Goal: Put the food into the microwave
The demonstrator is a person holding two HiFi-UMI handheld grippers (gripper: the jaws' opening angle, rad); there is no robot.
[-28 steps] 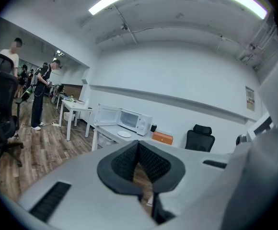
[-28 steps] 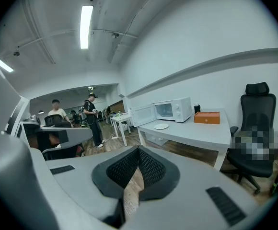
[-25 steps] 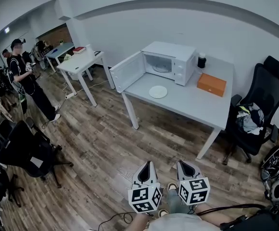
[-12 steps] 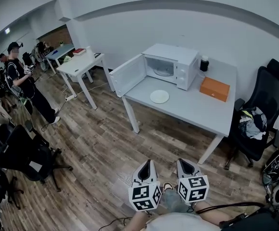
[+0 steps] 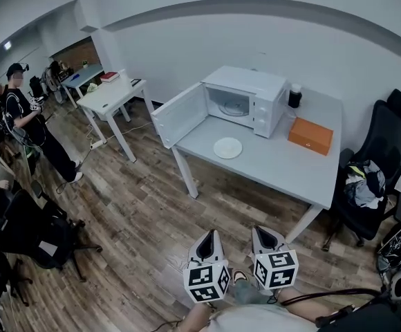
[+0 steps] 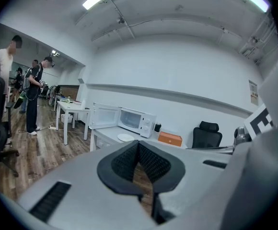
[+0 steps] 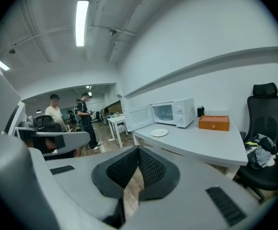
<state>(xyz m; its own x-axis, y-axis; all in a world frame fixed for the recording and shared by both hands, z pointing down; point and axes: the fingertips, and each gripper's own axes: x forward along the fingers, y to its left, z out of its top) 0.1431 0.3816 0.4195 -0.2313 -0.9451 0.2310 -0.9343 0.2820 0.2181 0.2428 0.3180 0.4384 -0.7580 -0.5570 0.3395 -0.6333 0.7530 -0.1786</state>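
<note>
Fingers (image 6: 124,164) of the left gripper (image 5: 209,237) and right gripper (image 5: 263,234) are clenched on nothing; the plate (image 5: 227,147) sits well ahead, so approaching first, then opening, seems wise.

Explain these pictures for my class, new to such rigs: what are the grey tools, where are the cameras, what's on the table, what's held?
No robot: a person holds two hand tools, the left gripper and right gripper, each with two jaws and a marker cube. One camera sits on the person's head, looking down; one rides on each gripper. Both pairs of jaws are together, holding nothing. The grey table carries a white microwave with its door open, a white plate, an orange box and a dark jar.
</note>
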